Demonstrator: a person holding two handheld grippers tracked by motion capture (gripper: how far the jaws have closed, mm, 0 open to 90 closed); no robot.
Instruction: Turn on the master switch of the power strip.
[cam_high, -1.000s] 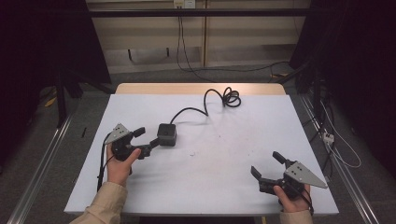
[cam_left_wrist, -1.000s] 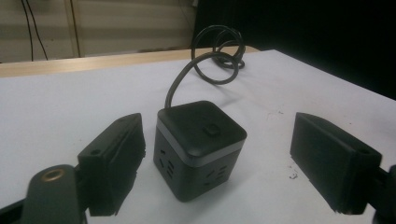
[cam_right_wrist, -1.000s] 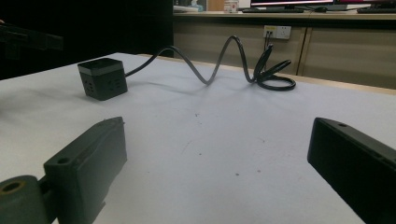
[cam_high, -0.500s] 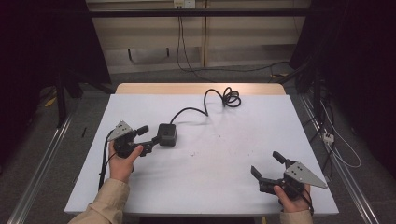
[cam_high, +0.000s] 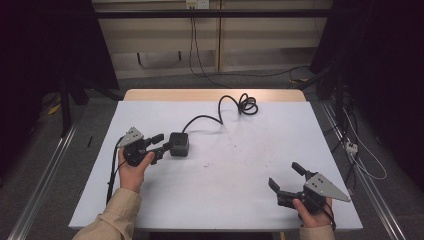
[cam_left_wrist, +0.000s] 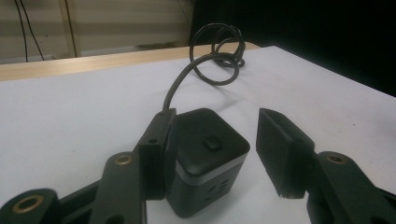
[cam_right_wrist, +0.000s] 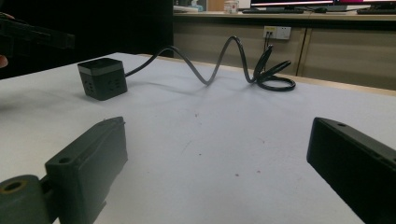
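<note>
While the left gripper (cam_left_wrist: 212, 154) has just been closing its half-open jaws around the small black plastic power cube (cam_left_wrist: 205, 158), one touches. It looks hard, light; squeeze its flat sides. Its stiff black cable (cam_high: 220, 112) may tug.

One cube power strip (cam_high: 179, 144), two hand-held grippers (cam_high: 161, 144) (cam_high: 285, 176).

A black cube-shaped power socket (cam_high: 179, 144) sits upright on the white table (cam_high: 240, 170), left of centre. A pale band runs round it below a top with a small button. Its black cable (cam_high: 220, 112) trails toward the far edge, ending in a loose coil.
</note>
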